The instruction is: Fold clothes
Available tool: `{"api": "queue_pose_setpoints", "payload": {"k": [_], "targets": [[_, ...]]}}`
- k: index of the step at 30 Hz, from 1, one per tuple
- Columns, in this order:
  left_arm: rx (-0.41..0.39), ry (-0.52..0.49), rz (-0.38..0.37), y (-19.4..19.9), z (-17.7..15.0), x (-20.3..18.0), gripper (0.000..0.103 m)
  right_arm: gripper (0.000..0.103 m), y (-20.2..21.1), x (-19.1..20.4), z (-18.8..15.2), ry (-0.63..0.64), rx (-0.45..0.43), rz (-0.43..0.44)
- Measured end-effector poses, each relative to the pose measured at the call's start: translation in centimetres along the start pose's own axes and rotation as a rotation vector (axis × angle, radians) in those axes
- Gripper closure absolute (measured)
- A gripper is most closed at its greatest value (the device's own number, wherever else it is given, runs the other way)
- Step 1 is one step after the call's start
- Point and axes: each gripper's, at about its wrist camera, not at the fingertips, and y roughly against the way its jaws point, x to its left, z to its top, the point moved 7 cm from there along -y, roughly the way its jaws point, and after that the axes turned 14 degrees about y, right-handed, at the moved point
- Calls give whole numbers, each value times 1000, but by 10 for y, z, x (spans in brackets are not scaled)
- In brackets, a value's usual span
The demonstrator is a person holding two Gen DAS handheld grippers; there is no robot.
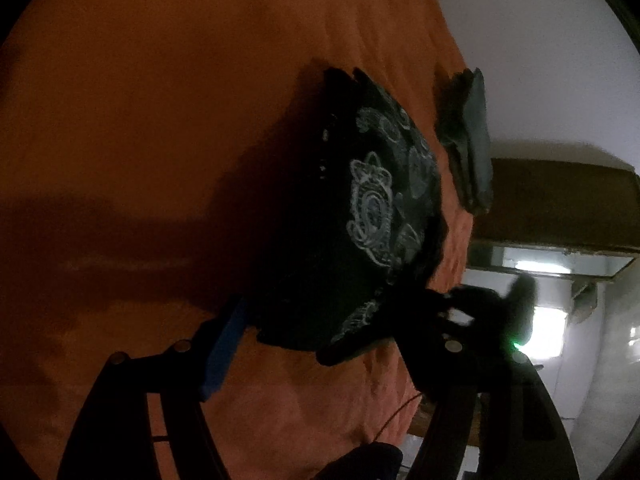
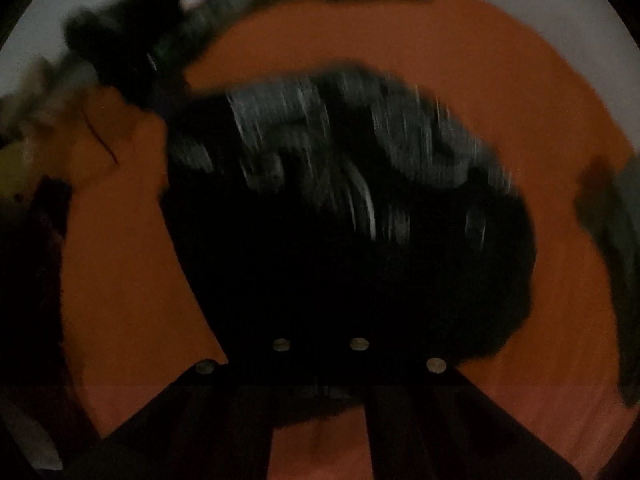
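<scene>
Left view only: folded grey pile [image 1: 468, 140] on orange sheet [image 1: 160, 120]; left gripper [image 1: 320, 336] spread wide beside black patterned garment [image 1: 360, 216]. Right gripper [image 2: 320, 344] blurred, grip unclear. No writing legible.

a: what is everything resting on?

b: a wide surface covered in orange cloth [image 1: 160, 120], softly wrinkled, like a bed. it fills most of both views [image 2: 540, 128].

a: and what lies on it?

b: a black garment with a pale paisley print [image 1: 372, 208], bunched into a mound, near the right side in the left wrist view. in the right wrist view it is motion-blurred [image 2: 344, 208]. beside it, closer to the cloth's edge, sits a small stack of folded dark green clothes [image 1: 468, 144], apart from the black piece.
</scene>
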Motion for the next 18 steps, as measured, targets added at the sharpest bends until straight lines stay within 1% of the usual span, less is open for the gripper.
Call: {"api": "queue_pose_setpoints", "payload": {"k": [2, 4, 5, 7, 8, 9, 10, 11, 13, 14, 15, 16, 18], "targets": [[11, -14, -3, -3, -4, -6, 30, 102, -3, -9, -9, -100, 21, 38], [18, -27, -5, -4, -9, -10, 30, 101, 8, -20, -13, -202, -7, 80], [19, -34, -2, -4, -10, -12, 30, 97, 19, -25, -13, -245, -54, 99], [19, -47, 7, -4, -12, -13, 30, 77, 43, -36, -15, -332, -148, 133], [19, -48, 10, -4, -13, -12, 30, 57, 54, -45, -17, -373, -188, 88], [19, -49, 13, -5, -13, -11, 30, 49, 66, -53, -19, -415, -228, 39], [20, -43, 14, -4, -12, -10, 30, 49, 78, -63, -19, -464, -270, -54], [20, -35, 13, -4, -12, -8, 30, 49, 82, -68, -11, -496, -285, -110], [20, -20, 11, -4, -10, -5, 30, 49, 83, -61, 4, -526, -301, -175], [18, -16, 11, -4, -10, -4, 30, 49, 79, -50, 15, -507, -306, -169], [16, -12, 11, -3, -10, -4, 30, 49, 70, -36, 29, -473, -295, -161], [14, -9, 11, -3, -10, -4, 30, 49, 60, -21, 40, -438, -259, -173], [12, -20, 15, -2, -11, -5, 30, 49, 35, 2, 48, -357, -137, -252]]}}
